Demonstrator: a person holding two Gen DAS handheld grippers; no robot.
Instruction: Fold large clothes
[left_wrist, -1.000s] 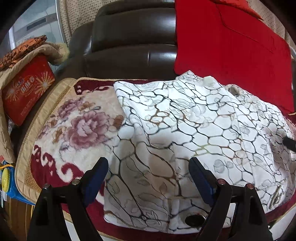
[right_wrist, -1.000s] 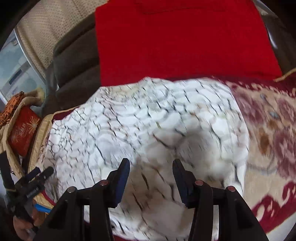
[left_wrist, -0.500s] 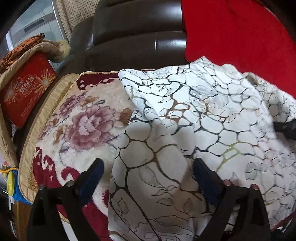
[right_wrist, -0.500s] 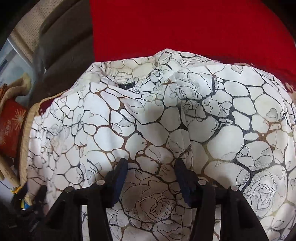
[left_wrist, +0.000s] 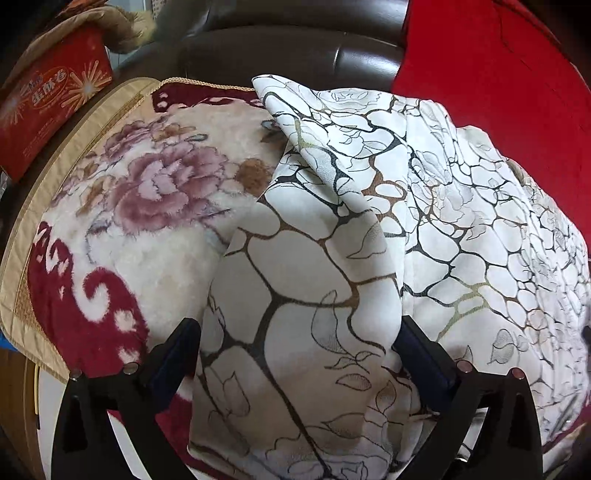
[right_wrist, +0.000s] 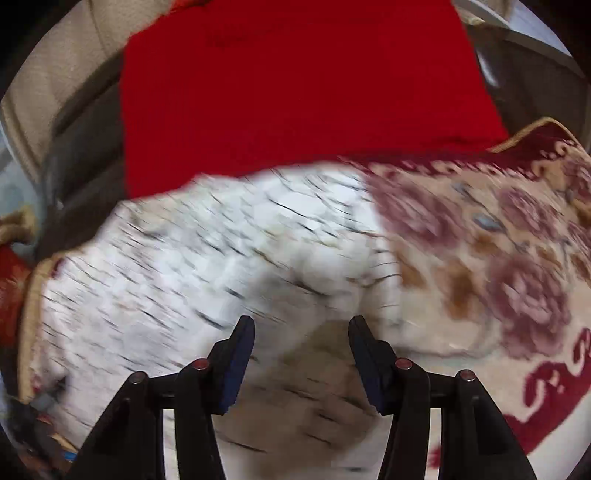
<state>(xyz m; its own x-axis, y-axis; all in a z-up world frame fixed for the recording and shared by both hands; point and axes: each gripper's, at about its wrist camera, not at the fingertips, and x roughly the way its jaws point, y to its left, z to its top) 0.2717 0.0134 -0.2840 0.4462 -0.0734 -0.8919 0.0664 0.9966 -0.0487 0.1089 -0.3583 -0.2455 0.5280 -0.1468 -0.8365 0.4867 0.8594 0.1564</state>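
Left wrist view sharp, evenly lit indoor light, no hard glare; small specular highlight on the leather sofa back (left_wrist: 338, 61) at 12 o'clock; soft shadow under the raised fold of the white patterned garment (left_wrist: 369, 229) near centre; fisheye bends edges, black vignette in corners; right wrist view heavily motion-blurred, garment (right_wrist: 192, 280) streaked, floral blanket (right_wrist: 498, 266) at 3 o'clock smeared; gripper fingers (right_wrist: 236, 354) stay crisp.
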